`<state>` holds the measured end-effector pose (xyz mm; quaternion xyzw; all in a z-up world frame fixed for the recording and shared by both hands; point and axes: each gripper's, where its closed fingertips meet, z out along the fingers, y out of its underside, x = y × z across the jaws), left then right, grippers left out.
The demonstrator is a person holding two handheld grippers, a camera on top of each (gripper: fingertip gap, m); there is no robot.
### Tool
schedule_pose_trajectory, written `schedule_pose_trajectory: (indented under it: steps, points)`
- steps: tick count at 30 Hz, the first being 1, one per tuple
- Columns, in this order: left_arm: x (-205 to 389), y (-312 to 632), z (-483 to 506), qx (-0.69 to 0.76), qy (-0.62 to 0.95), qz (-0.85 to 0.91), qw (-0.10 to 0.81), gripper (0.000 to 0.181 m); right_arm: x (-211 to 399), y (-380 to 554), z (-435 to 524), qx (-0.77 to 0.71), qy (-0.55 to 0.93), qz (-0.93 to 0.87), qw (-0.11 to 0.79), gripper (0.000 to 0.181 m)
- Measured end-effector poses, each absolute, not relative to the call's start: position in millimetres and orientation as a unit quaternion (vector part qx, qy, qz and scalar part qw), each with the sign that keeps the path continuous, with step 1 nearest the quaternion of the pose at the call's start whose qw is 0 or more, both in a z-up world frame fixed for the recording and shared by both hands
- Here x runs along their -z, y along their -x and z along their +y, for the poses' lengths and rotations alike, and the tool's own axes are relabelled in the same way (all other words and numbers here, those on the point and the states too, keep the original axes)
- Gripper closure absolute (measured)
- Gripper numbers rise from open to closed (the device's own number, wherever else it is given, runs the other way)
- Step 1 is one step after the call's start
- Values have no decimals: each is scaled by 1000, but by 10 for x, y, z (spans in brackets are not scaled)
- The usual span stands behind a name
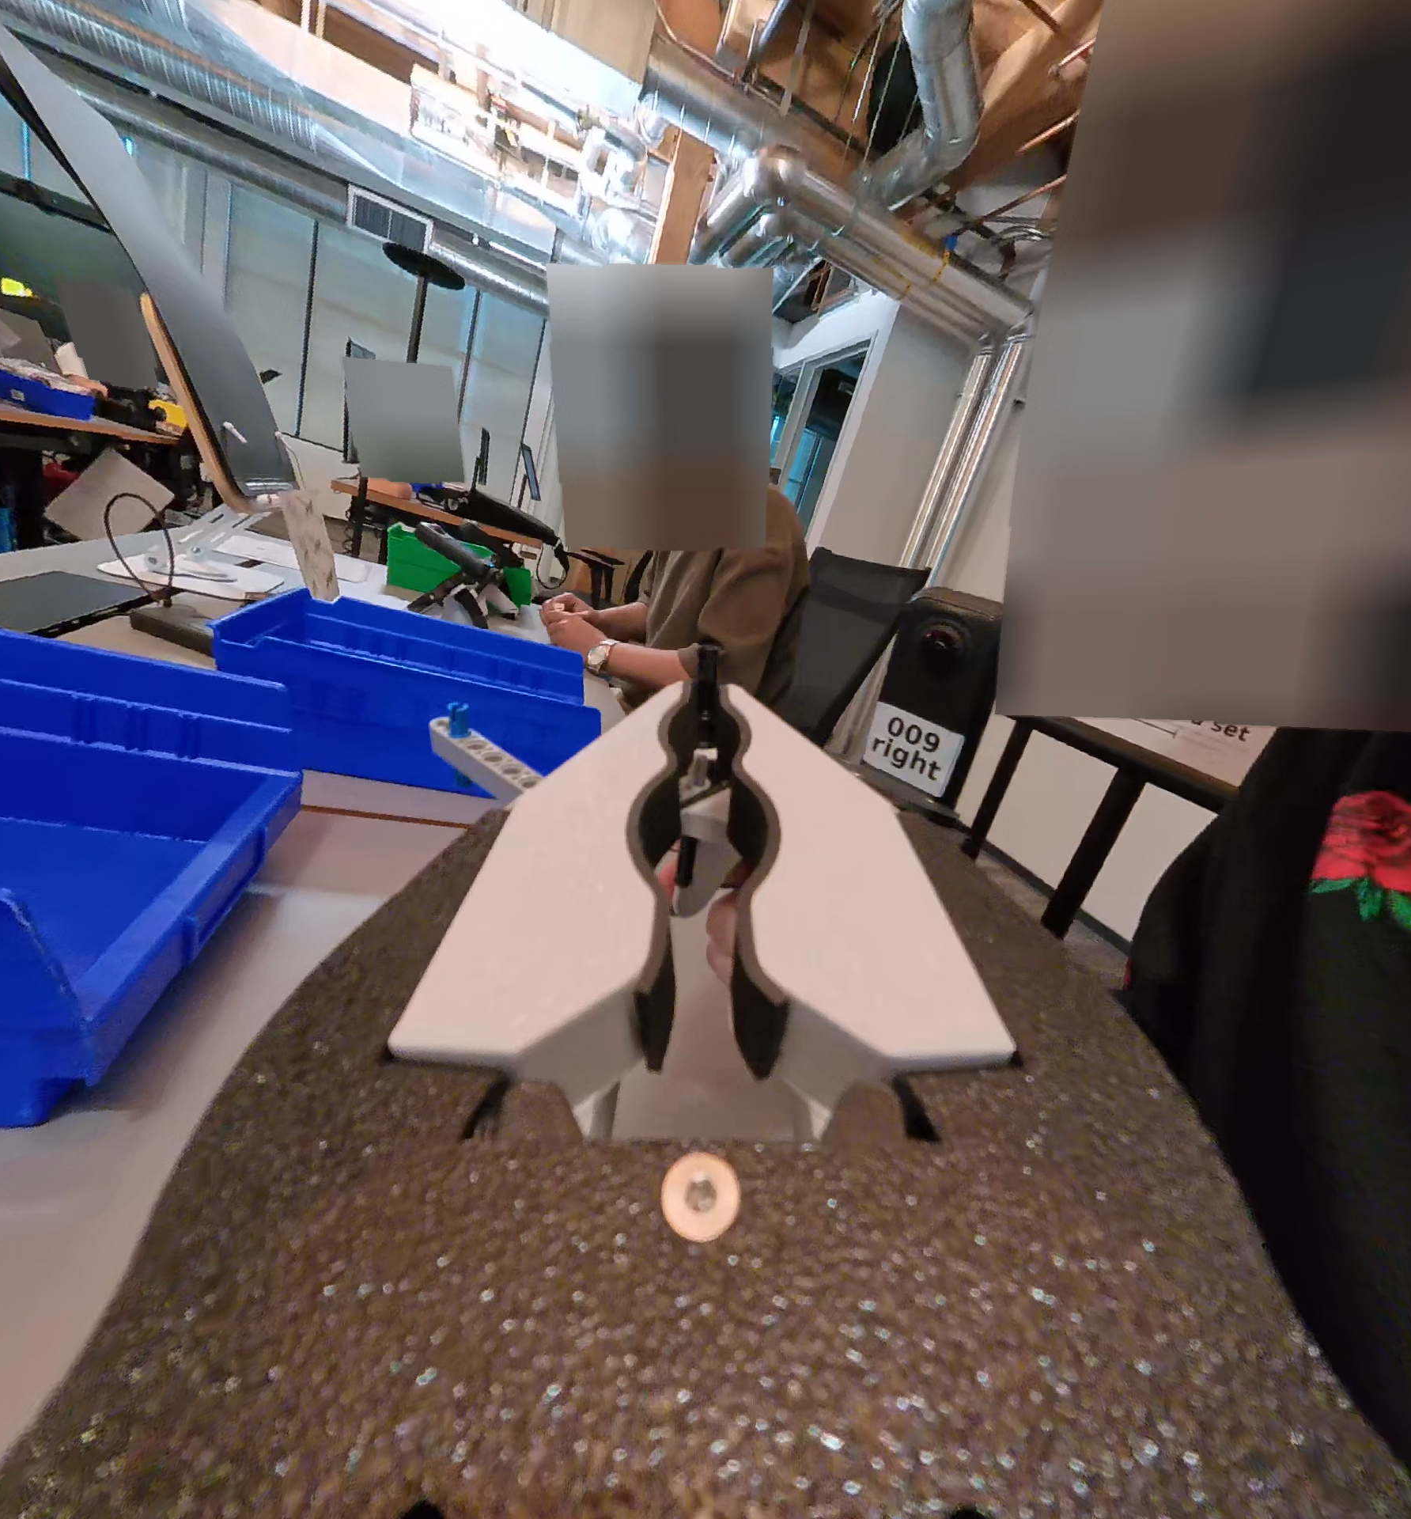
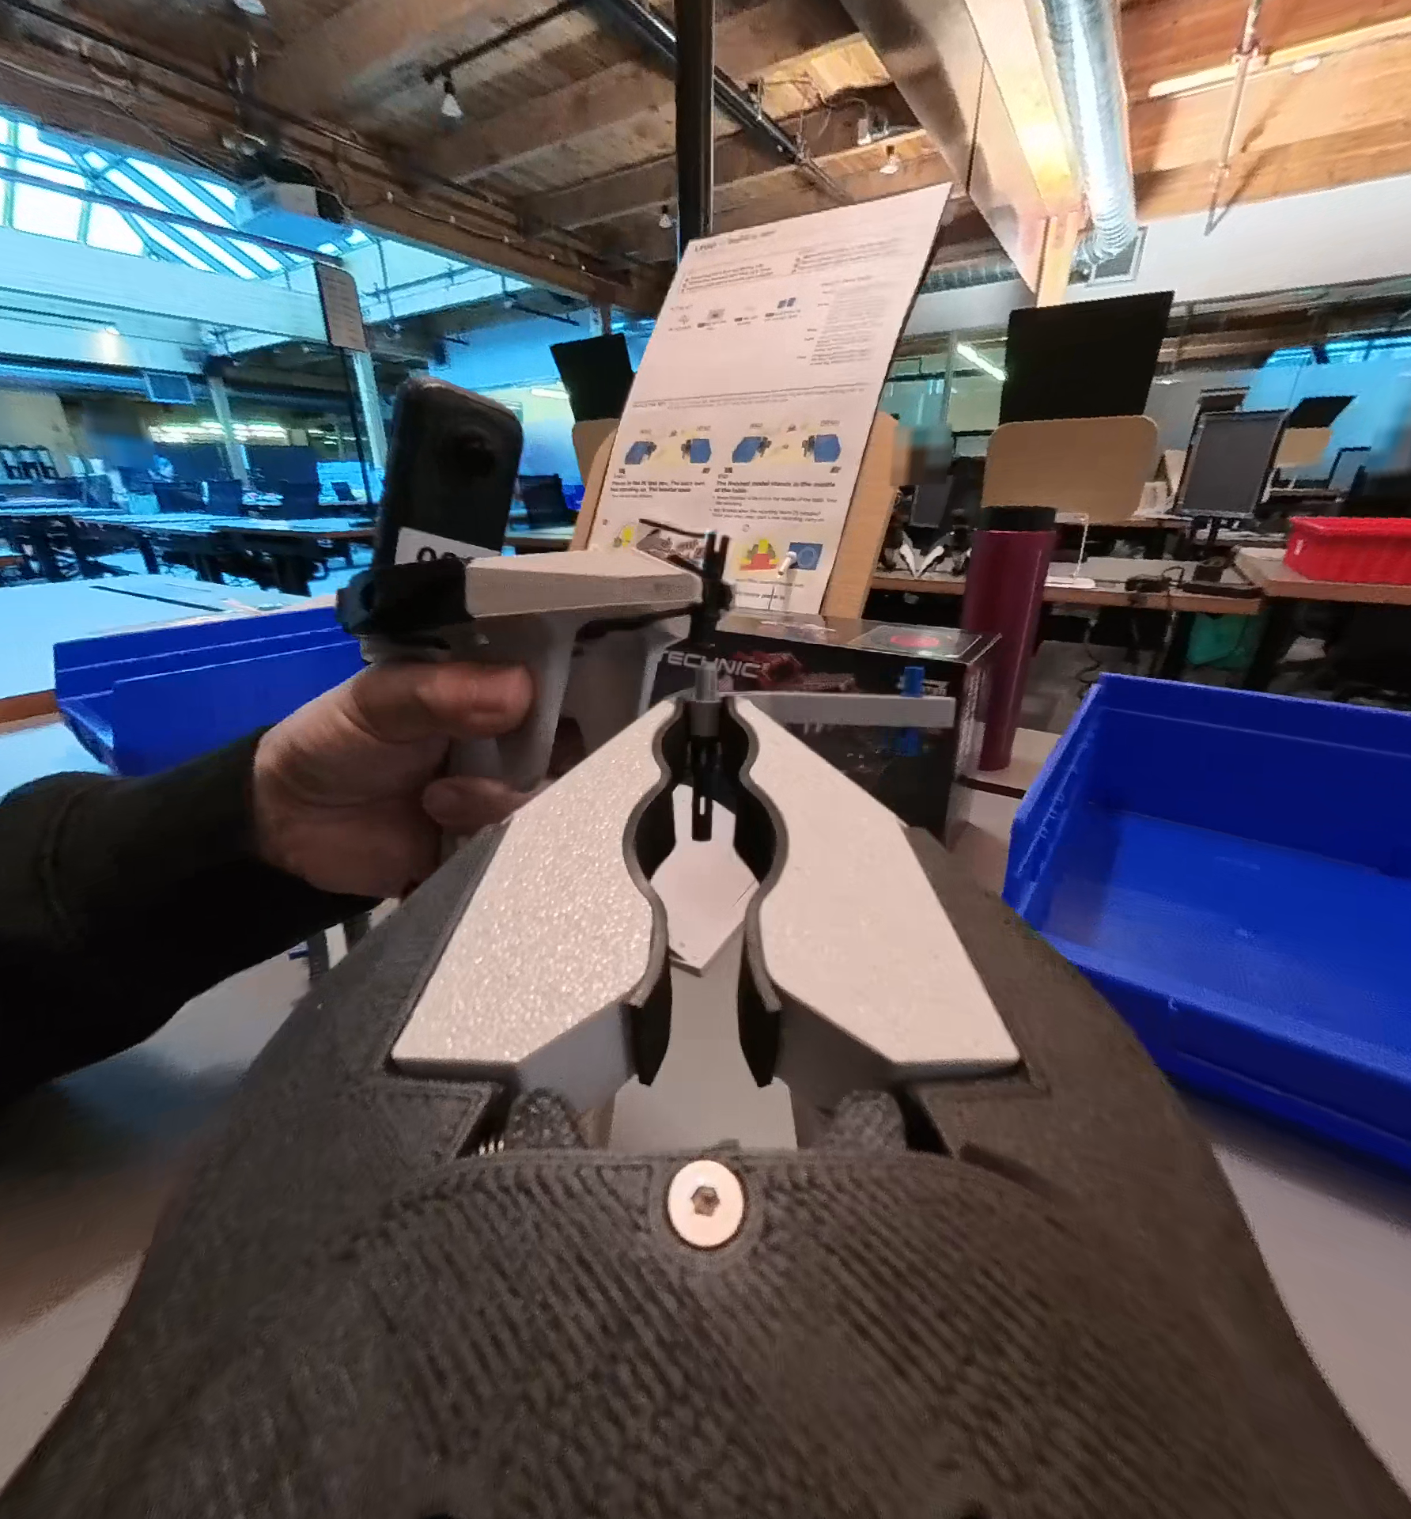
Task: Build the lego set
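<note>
My left gripper [image 1: 706, 711] is shut on a thin black axle [image 1: 707, 670] that stands upright and pokes above the fingertips. My right gripper [image 2: 702, 715] is shut on one end of a grey holed beam [image 2: 850, 707], which sticks out to the right and carries a blue pin [image 2: 913, 682]. The two grippers face each other above the table. In the right wrist view the left gripper [image 2: 706, 588], held by a hand, holds the axle [image 2: 706, 625] straight above the gripped beam end, and the axle seems to run down through it. The beam [image 1: 484, 756] also shows in the left wrist view.
Blue bins stand on the table at left [image 1: 110, 904] and behind [image 1: 406, 666]. Another blue bin [image 2: 1261, 904] is at right. A dark set box [image 2: 850, 657], an instruction board [image 2: 768, 394] and a maroon bottle [image 2: 1010, 625] stand behind. A person [image 1: 719, 592] sits across. The grippers are tip to tip, or close to it.
</note>
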<state>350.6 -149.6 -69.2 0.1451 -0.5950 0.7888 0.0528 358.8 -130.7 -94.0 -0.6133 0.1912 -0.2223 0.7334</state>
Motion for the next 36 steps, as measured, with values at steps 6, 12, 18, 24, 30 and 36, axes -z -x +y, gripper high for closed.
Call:
schedule_pose_trajectory:
  steps: [6,12,18,24,30,36]
  points:
    - [744,-3476,-1551,-776,-138,-614,47,180,920,-3549,-1270,214,617,183,735,176]
    - [695,-3477,-1522,-782,-138,-606,48,180,936,-3551,-1273,201,616,185,738,176]
    - [728,-3484,-1534,-778,-139,-611,49,180,905,-3553,-1309,196,605,191,747,177]
    - [754,-3468,-1537,-770,-120,-626,27,180,901,-3542,-1301,166,596,199,760,177]
    - [909,-3435,-1576,-724,-81,-685,-24,179,980,-3558,-1270,181,624,198,734,177]
    - [903,-3448,-1545,-731,-76,-677,-25,180,1009,-3576,-1260,223,637,186,714,176]
